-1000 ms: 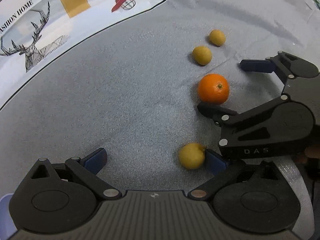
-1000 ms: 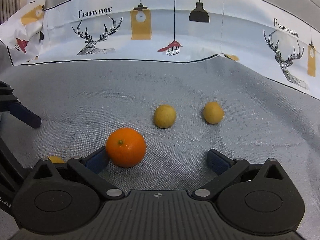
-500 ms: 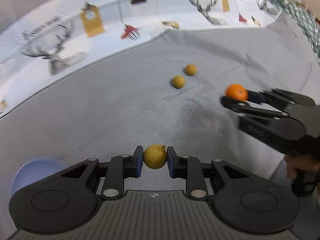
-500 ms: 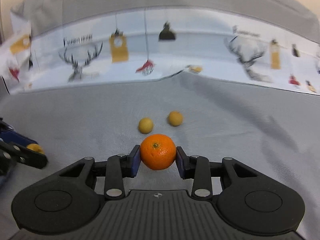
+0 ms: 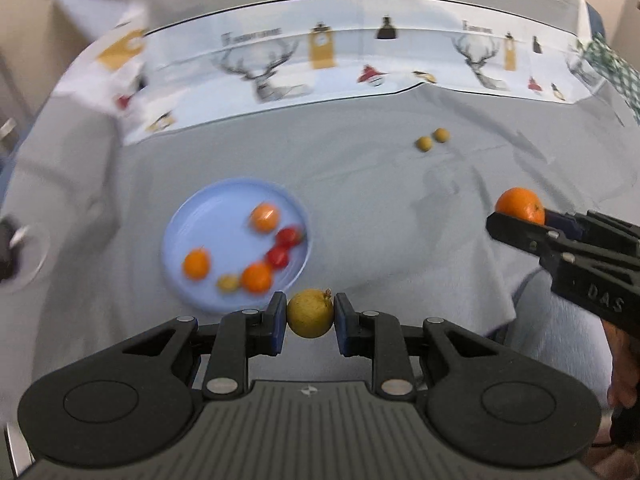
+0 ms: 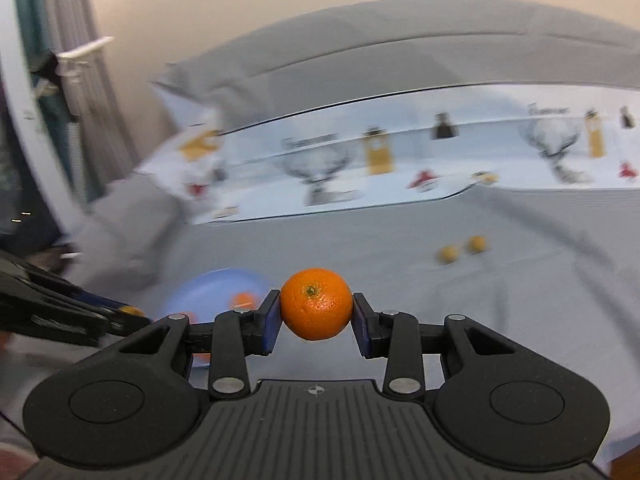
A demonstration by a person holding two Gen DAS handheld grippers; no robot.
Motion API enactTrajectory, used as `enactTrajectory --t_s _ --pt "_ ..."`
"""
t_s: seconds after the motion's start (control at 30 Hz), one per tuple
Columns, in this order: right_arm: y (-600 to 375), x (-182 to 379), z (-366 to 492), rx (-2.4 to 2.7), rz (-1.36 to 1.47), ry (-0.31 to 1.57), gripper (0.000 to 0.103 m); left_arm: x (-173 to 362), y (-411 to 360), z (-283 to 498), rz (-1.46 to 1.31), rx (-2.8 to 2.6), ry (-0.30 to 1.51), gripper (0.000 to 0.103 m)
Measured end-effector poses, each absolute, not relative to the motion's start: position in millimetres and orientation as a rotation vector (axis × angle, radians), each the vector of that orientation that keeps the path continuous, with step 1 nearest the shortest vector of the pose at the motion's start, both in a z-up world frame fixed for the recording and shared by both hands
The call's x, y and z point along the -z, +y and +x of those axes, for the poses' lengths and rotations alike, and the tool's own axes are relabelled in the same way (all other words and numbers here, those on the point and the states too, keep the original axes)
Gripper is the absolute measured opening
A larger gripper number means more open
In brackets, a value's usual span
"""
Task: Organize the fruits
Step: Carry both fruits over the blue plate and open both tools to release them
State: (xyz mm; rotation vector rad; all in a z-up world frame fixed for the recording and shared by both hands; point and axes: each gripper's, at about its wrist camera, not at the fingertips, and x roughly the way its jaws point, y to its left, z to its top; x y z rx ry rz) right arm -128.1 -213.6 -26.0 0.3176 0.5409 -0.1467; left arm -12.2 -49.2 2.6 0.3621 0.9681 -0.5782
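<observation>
My left gripper [image 5: 310, 319] is shut on a small yellow fruit [image 5: 310, 314] and holds it above the grey cloth, just right of a blue plate [image 5: 208, 216]. The plate holds several oranges and small red fruits. My right gripper [image 6: 316, 318] is shut on an orange [image 6: 316, 304], held in the air; it also shows at the right edge of the left wrist view [image 5: 520, 205]. Two small yellow fruits [image 5: 432, 140] lie on the cloth far back right, also in the right wrist view [image 6: 462, 250]. The blue plate [image 6: 208, 284] shows low left there.
A grey cloth [image 5: 360, 208] covers the table. A white printed sheet with deer and lamps [image 5: 320, 64] lies along the back. A dark object on a round white thing [image 5: 16, 252] sits at the far left edge.
Both grippers closed on their fruits, lifted them and swung left. The blue plate has come into view, and the two yellow fruits now lie farther off to the right.
</observation>
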Motion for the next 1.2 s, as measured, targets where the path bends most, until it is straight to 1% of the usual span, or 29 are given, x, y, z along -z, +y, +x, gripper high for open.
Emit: enactTrajectory --t_s 0.17,0.4,0.7,1.2 --pt "-152.5 13.3 -142.4 0.020 0.268 0.564 0.039 -12.2 0.6 -46.4 0.312 0.529 0.937 0.027" --pt "-101.7 0.4 -174.9 -0.016 0.117 0.544 0.039 -16.1 26.6 -81.4 0.243 0.531 0.916 0.027" --pt "-89.8 -8.7 -188.4 0.008 0.057 0.526 0.039 -30.1 36.3 -98.5 0.204 0.538 0.852 0.027" --pt "-86.1 -7.9 -186.8 0.007 0.046 0.536 0.039 -28.3 40.3 -93.7 0.186 0.540 0.869 0.027"
